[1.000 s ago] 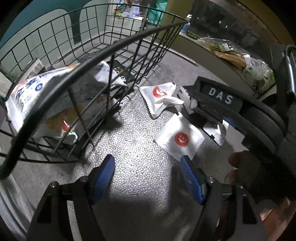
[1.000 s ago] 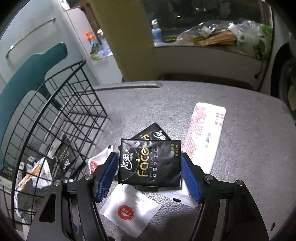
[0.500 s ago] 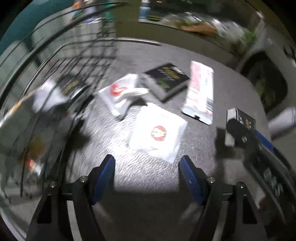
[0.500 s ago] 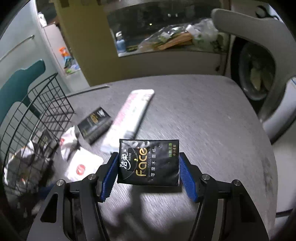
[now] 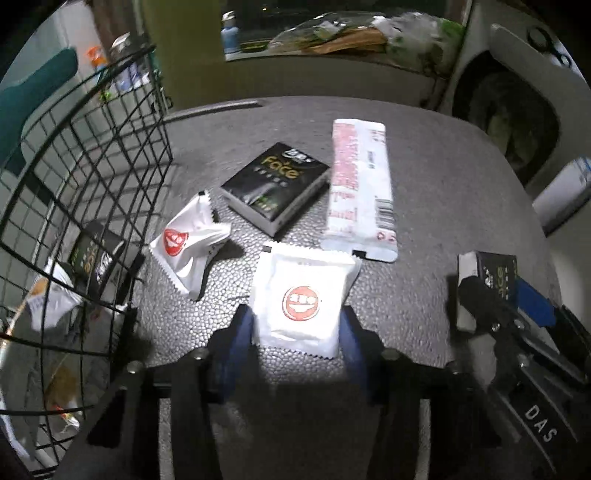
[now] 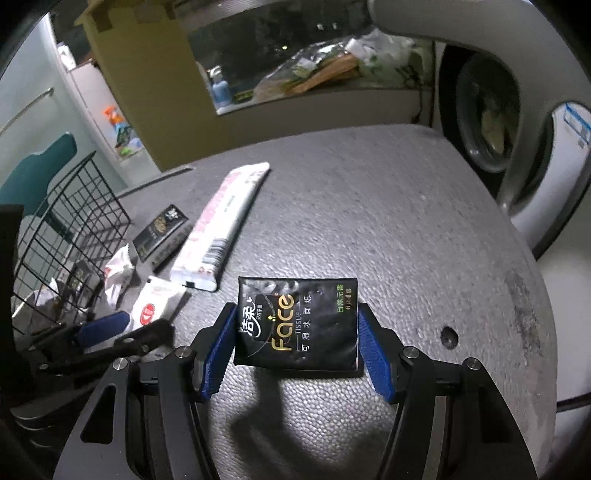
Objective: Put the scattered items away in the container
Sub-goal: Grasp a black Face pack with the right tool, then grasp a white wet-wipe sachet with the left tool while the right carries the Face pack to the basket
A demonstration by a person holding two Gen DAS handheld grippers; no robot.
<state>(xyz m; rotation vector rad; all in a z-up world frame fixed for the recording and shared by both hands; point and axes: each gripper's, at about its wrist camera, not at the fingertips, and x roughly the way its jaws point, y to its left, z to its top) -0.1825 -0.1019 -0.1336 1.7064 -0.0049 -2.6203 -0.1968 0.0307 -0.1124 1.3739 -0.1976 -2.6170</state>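
My left gripper (image 5: 297, 332) is shut on a flat white sachet (image 5: 301, 295) with a red logo, its blue fingers pressing both sides; the sachet's far part rests on the grey table (image 5: 443, 184). My right gripper (image 6: 297, 347) is shut on a black "Face" tissue pack (image 6: 297, 325), held just above the table. That held pack also shows in the left wrist view (image 5: 495, 277). A crumpled white sachet (image 5: 192, 236), a second black Face pack (image 5: 275, 188) and a long white-and-pink packet (image 5: 360, 188) lie loose. The black wire basket (image 5: 92, 166) stands at the left, holding a black pack and snack bags.
The round table edge (image 6: 532, 295) curves at the right, with a washing machine (image 6: 487, 122) beyond it. A cluttered sill (image 5: 351, 33) runs along the back. A teal chair (image 5: 33, 92) stands behind the basket.
My left gripper swung from beside the basket to the flat white sachet and closed on it. My right gripper carried the black pack away from the pile, toward the right of the table.
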